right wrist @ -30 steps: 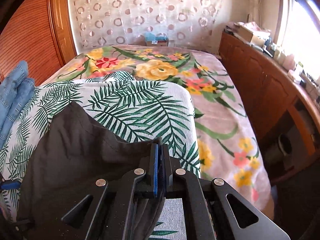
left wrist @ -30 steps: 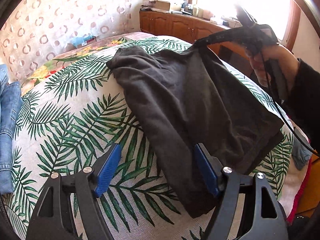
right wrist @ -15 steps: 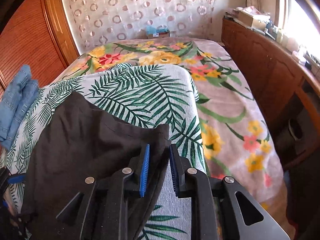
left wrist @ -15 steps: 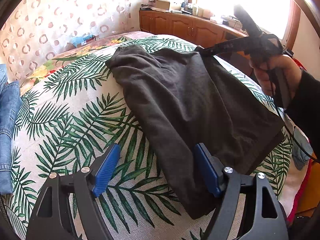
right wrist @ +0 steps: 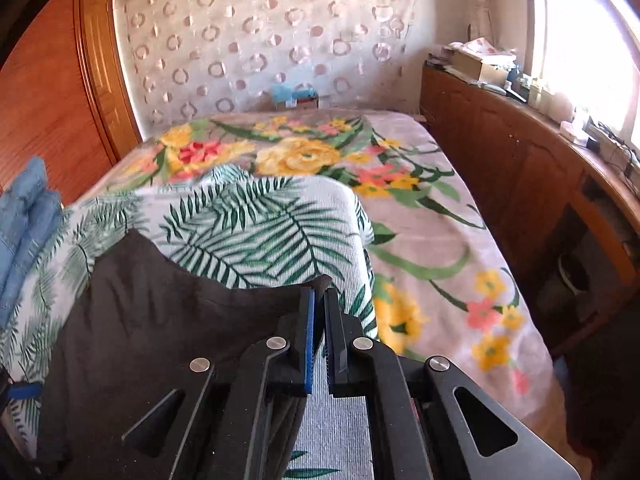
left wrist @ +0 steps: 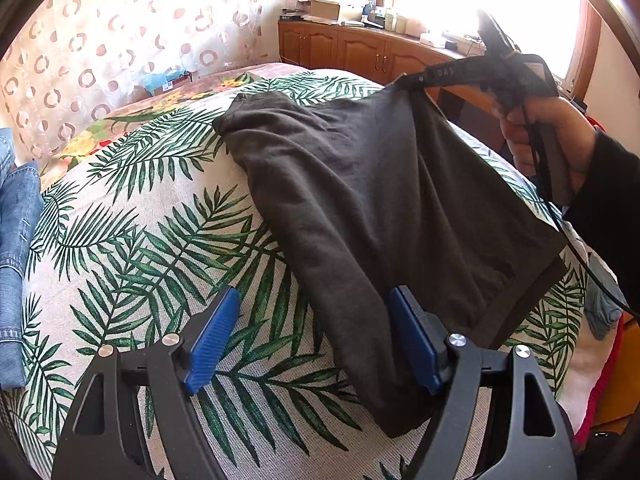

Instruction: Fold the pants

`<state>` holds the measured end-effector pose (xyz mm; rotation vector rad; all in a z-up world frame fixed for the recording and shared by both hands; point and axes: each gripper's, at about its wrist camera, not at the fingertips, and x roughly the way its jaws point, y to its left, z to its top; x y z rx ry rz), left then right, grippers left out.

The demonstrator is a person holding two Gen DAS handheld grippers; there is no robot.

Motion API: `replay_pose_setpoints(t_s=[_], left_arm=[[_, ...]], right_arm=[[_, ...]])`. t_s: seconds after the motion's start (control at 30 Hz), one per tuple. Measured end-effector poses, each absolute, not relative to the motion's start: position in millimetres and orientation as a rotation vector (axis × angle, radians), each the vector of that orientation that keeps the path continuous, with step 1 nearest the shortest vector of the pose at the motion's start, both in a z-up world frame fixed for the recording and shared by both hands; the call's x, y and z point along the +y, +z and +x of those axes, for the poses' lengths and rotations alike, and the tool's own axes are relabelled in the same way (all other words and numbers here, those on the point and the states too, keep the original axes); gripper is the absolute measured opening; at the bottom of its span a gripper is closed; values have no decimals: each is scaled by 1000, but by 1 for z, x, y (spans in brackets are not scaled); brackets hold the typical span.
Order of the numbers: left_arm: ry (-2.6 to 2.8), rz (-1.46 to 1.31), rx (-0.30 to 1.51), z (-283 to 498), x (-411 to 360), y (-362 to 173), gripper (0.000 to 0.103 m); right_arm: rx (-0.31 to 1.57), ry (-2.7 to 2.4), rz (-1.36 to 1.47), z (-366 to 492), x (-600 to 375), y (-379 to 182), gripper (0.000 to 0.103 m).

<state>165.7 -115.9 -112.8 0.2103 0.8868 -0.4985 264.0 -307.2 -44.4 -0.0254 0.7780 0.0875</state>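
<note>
Dark grey pants [left wrist: 360,200] lie folded on the leaf-print cover [left wrist: 140,240] of a bed. My right gripper [right wrist: 319,292] is shut on their far right corner, the cloth [right wrist: 160,312] pinched between its blue pads. Seen from the left wrist, that right gripper [left wrist: 404,80] holds the corner a little above the bed, so the fabric slopes down from it. My left gripper [left wrist: 312,296] hovers open over the near edge of the pants, its right finger [left wrist: 412,344] above the cloth and its left finger [left wrist: 212,340] above bare cover.
Folded blue jeans [left wrist: 16,240] lie at the bed's left edge. Wooden cabinets [right wrist: 500,160] with clutter on top run along the right, under a bright window. A floral blanket [right wrist: 420,220] covers the far part of the bed. A hand [left wrist: 552,140] grips the right tool.
The right gripper opened slightly and let the corner sink, then shut on it again and raised it. The left gripper stayed where it was, open.
</note>
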Motion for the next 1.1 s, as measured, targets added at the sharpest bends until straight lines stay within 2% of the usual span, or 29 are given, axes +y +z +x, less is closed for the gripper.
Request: replay_pose_setpoints(t_s=[0.17, 0.27, 0.63, 0.77, 0.8, 0.87, 1.1], left_arm=[[-487, 206, 881, 165, -114, -112, 78], [-489, 202, 870, 159, -109, -106, 78], [-547, 195, 813, 109, -93, -87, 77], [-549, 199, 825, 105, -92, -93, 67], [-551, 197, 827, 103, -91, -94, 63], [-565, 194, 830, 102, -92, -96, 59], [-611, 207, 838, 98, -99, -101, 37]], right_arm=[[782, 141, -11, 241, -308, -34, 11], [771, 184, -30, 211, -306, -24, 20], [760, 291, -17, 95, -308, -29, 21], [762, 294, -17, 72, -310, -27, 22], [763, 292, -17, 67, -311, -26, 29], [756, 279, -16, 60, -313, -26, 35], [770, 288, -28, 58, -303, -34, 36]])
